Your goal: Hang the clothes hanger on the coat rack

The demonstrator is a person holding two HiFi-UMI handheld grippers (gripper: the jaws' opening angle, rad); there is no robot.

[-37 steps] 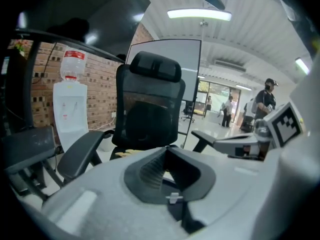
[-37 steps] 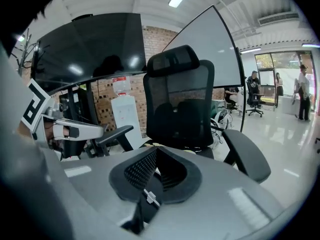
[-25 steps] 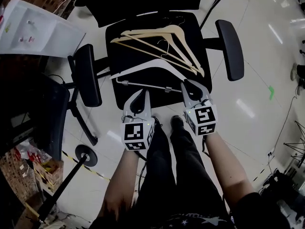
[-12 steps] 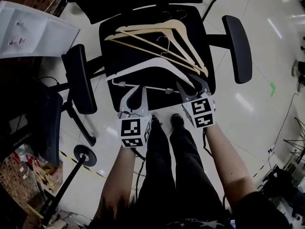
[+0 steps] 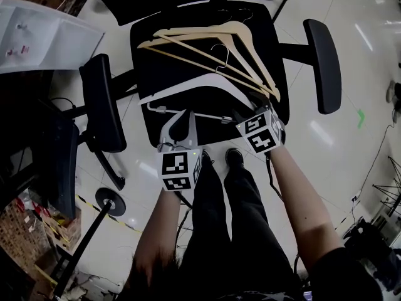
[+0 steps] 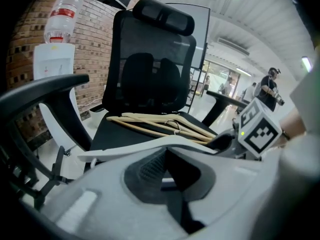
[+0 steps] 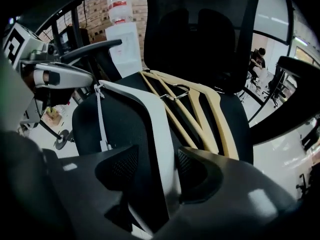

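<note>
One black mesh office chair (image 5: 175,74) takes up most of the head view, standing on a pale glossy floor (image 5: 351,149) with its two armrests (image 5: 101,102) out to either side. The person's dark-trousered legs (image 5: 235,218) stand right at its front edge. In the left gripper view, a white water dispenser (image 6: 52,71) with a bottle (image 6: 62,16) on top stands beyond the chair, by a brick wall (image 6: 30,39). Several clothes hangers lie on the chair's seat: wooden hangers (image 7: 222,127) stacked toward the back and, nearer the person, a white hanger (image 7: 159,129) lying flat, its thin clip bar (image 7: 101,121) along the front. Both grippers point down at that white hanger. The right gripper (image 7: 158,147) is over the hanger's end on the person's right. Its jaws have just been opening and stand wide apart, with the white arm running between them and a clear gap on at least one side, so nothing is gripped. The left gripper (image 6: 165,150) is at the front of the seat, near the middle of the clip bar. Its jaws meet at the tips and clamp nothing that can be made out, and the white arm lies just beyond them.
</note>
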